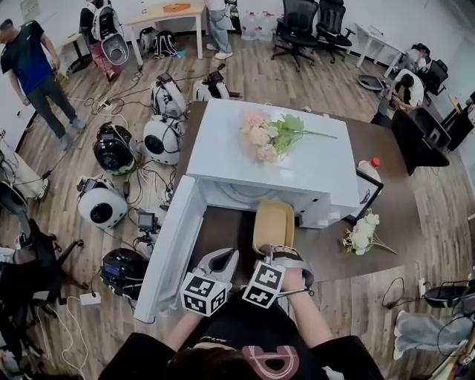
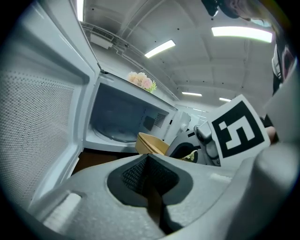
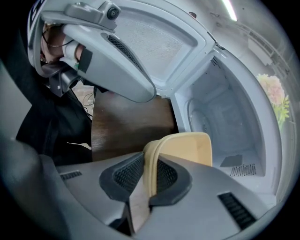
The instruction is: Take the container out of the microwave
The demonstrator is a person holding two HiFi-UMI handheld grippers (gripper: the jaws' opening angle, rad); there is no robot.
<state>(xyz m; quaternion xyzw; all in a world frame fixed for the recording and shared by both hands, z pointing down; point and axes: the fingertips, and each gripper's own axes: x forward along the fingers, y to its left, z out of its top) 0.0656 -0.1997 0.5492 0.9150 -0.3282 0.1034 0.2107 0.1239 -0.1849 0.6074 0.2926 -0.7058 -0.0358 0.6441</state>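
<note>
Right gripper [image 3: 150, 176]: jaws narrowly apart, pinching the near wall of the beige container [image 3: 187, 147], which is outside the open microwave [image 1: 274, 174], over the brown table [image 1: 223, 223]. Keep it level and clear of the door [image 1: 174, 245] at left. Left gripper [image 2: 150, 180]: jaws together, empty. Right gripper view shows the pinch and the bare cavity [image 3: 225, 117]; head view hides both but shows the table.

We worked in an open office doubling as a lab. Far beyond the right gripper [image 1: 273, 251] stood black office chairs [image 1: 297, 26] and desks [image 1: 159, 13] on wood-plank flooring [image 1: 297, 82]. Left of the left gripper [image 1: 223, 258] lay rounded white and black devices [image 1: 162, 139] amid cables [image 1: 141, 182]. A person [image 1: 33, 70] stood past them, and strip lights [image 2: 159, 48] ran overhead.
</note>
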